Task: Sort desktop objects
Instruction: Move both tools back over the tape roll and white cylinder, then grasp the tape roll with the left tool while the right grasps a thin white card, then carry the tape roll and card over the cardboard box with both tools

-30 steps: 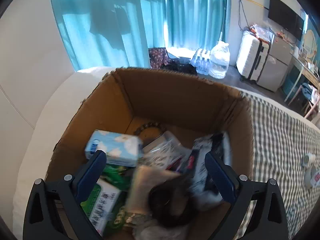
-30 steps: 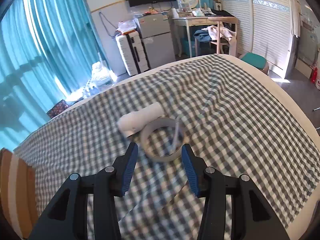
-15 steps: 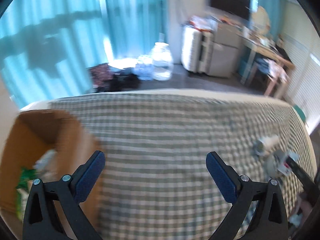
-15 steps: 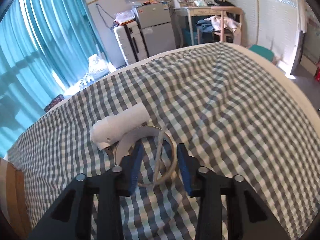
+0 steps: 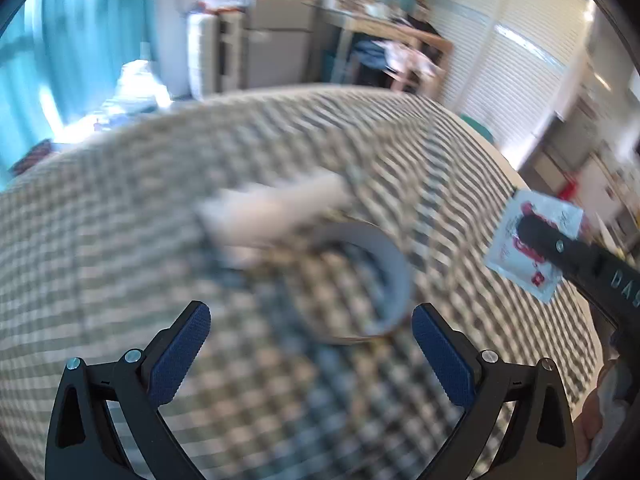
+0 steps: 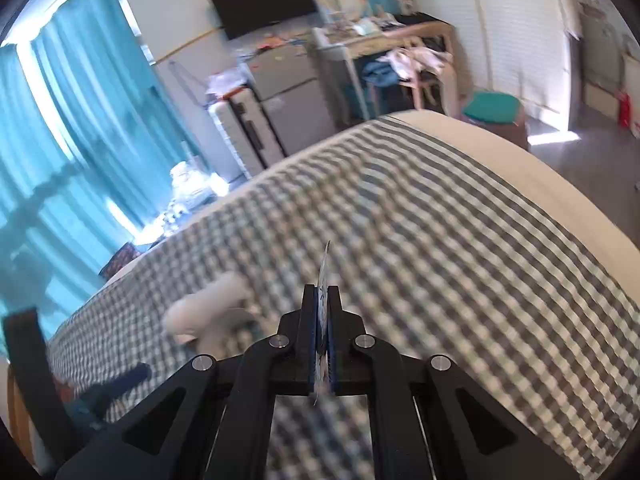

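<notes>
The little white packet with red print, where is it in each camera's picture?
Left wrist: little white packet with red print at far right, pinched by the right gripper.
Right wrist: edge-on sliver at centre, between shut fingers.
Shared landmark: blurred white tube on the checked cloth.

Motion smears the white tube [image 5: 276, 212] and tape roll [image 5: 360, 280] on the checked cloth [image 5: 120, 240]; the sachet [image 5: 528, 246] print stays unreadable, partly behind a finger.
</notes>
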The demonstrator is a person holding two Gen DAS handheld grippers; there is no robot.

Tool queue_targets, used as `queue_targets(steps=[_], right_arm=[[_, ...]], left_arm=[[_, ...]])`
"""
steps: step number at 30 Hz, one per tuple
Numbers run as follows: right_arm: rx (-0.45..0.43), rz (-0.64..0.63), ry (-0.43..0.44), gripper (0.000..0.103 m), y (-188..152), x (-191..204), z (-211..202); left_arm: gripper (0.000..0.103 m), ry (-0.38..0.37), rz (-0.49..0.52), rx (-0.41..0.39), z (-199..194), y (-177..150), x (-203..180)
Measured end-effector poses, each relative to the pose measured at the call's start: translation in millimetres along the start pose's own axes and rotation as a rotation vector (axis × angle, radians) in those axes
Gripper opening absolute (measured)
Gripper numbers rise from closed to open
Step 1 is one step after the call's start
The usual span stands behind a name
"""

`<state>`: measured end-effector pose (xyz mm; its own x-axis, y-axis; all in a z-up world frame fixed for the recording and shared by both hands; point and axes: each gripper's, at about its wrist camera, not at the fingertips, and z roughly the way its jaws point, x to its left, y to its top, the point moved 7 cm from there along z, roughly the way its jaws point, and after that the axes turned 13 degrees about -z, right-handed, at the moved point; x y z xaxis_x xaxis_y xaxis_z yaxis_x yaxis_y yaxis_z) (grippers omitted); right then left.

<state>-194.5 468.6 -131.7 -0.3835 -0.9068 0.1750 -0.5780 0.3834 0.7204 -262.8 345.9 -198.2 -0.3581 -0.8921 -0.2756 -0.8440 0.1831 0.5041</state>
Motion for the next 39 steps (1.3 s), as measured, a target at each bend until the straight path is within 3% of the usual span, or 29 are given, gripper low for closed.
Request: queue_targets(steps=[6, 9, 10, 14, 21, 32, 39], right_arm=[[0.013, 0.081, 0.026, 0.004, -4.6, -24.1, 1.6], [0.024, 0.067, 0.031, 0.004, -6.3, -21.2, 1.1], [0.024, 0.055, 0.025, 0.004, -6.0, -20.9, -0.2], [0.014, 0.005, 0.020, 0.004, 1.5, -4.3, -4.2], [-0.008, -0.123, 0.053, 0.004, 13.8, 58.4, -33.5], [-0.081, -0.320, 0.168, 0.004, 11.9, 186.2, -140.9], [-0.143, -0.442, 0.267, 0.004, -5.3, 269.3, -208.7]], left_arm=[[0.103, 0.090, 0.044, 0.034, 47.3, -3.1, -20.2], [0.097, 0.068, 0.025, 0.008, 48.2, 7.1, -21.3], [0.083, 0.054, 0.012, 0.005, 43.2, 10.3, -20.9], [0.083, 0.016, -0.008, 0.001, 18.4, 10.9, -13.7], [0.083, 0.017, -0.051, -0.070, -74.5, 7.5, 26.4], [0.083, 0.116, -0.175, -0.248, -240.1, 16.9, 111.0], [0.083, 0.170, -0.237, -0.344, -324.6, 6.7, 153.1]])
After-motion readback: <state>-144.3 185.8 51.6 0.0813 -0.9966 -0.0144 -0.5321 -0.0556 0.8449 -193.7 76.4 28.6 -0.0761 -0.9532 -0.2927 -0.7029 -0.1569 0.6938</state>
